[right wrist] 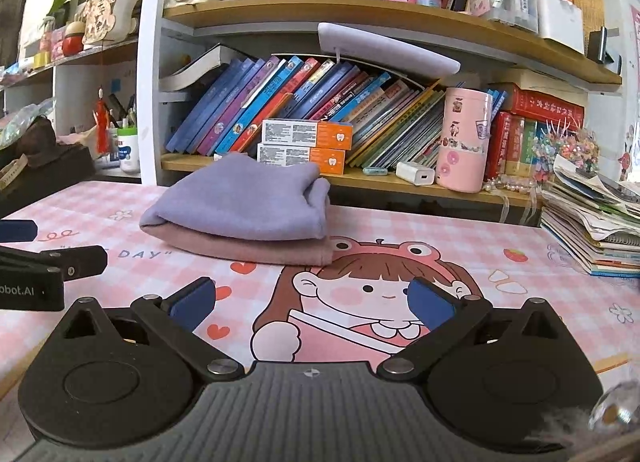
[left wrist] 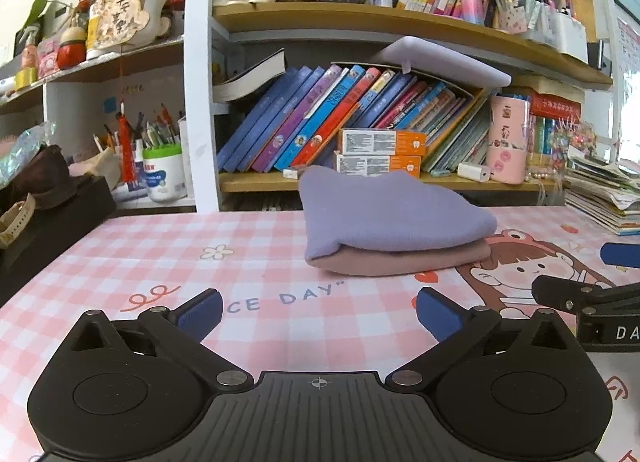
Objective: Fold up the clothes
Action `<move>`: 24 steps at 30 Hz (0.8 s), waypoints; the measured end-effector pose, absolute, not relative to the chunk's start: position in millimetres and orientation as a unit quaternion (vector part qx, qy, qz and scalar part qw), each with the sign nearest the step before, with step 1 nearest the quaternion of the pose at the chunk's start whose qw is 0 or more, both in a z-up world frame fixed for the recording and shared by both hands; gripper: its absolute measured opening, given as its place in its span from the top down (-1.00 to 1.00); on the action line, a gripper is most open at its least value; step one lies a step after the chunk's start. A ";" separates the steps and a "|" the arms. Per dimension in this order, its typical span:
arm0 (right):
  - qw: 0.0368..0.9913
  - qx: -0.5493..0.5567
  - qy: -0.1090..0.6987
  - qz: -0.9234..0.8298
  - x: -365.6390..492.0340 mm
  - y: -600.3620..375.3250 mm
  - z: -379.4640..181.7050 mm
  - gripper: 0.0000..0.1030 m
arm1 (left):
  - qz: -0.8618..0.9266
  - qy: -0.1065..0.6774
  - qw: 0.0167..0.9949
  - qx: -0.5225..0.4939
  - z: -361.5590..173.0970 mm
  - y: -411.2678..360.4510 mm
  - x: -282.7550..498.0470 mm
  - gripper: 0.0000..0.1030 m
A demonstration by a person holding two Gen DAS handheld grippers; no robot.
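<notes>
Both my left gripper (left wrist: 319, 314) and right gripper (right wrist: 311, 302) hang wide, empty. Folded lilac garment (left wrist: 384, 210) atop pink garment (left wrist: 404, 260); a careless nudge could slide the stack apart.

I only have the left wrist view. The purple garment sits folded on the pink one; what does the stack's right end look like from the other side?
Observer: In the right wrist view the purple garment bunches into a rumpled fold at its right end, above the pink garment.
Operator: Is the right hand-held gripper holding anything? I see only its tip.
Observer: No. The right hand-held gripper stands open over the cartoon mat, nothing between its fingers.
Operator: What's past my right edge, beyond the paper stack?
Observer: The paper and book pile ends at the mat's right side, with a spiral-bound notebook partway down it.
</notes>
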State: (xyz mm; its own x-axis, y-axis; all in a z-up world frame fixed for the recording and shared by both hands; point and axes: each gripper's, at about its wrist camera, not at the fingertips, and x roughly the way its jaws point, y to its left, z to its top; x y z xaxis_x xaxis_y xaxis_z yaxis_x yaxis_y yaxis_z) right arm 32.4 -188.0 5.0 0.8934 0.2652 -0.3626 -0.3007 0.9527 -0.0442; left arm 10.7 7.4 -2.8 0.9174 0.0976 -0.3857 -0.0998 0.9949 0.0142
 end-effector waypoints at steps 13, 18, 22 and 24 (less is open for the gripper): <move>0.971 -0.053 0.186 0.142 34.0 -186.7 3.7 -1.00 | 0.052 0.202 0.978 0.000 -3.7 6.8 13.0 -1.00; 0.971 -0.053 0.187 0.141 34.8 -186.6 3.8 -1.00 | 0.050 0.206 0.977 0.004 -4.0 6.2 14.8 -1.00; 0.970 -0.053 0.189 0.141 34.8 -186.4 3.5 -1.00 | 0.051 0.209 0.977 0.005 -4.1 6.5 15.7 -1.00; 0.970 -0.053 0.189 0.141 34.7 -186.4 3.3 -1.00 | 0.051 0.210 0.976 0.004 -4.3 7.1 15.6 -1.00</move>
State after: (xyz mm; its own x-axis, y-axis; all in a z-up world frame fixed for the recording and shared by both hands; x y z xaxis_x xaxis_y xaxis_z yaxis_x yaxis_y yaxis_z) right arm 34.7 -186.4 3.3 0.8892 0.2532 -0.3810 -0.2929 0.9549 -0.0489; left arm 15.6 7.1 -4.3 0.9068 0.1006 -0.4094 -0.0973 0.9948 0.0289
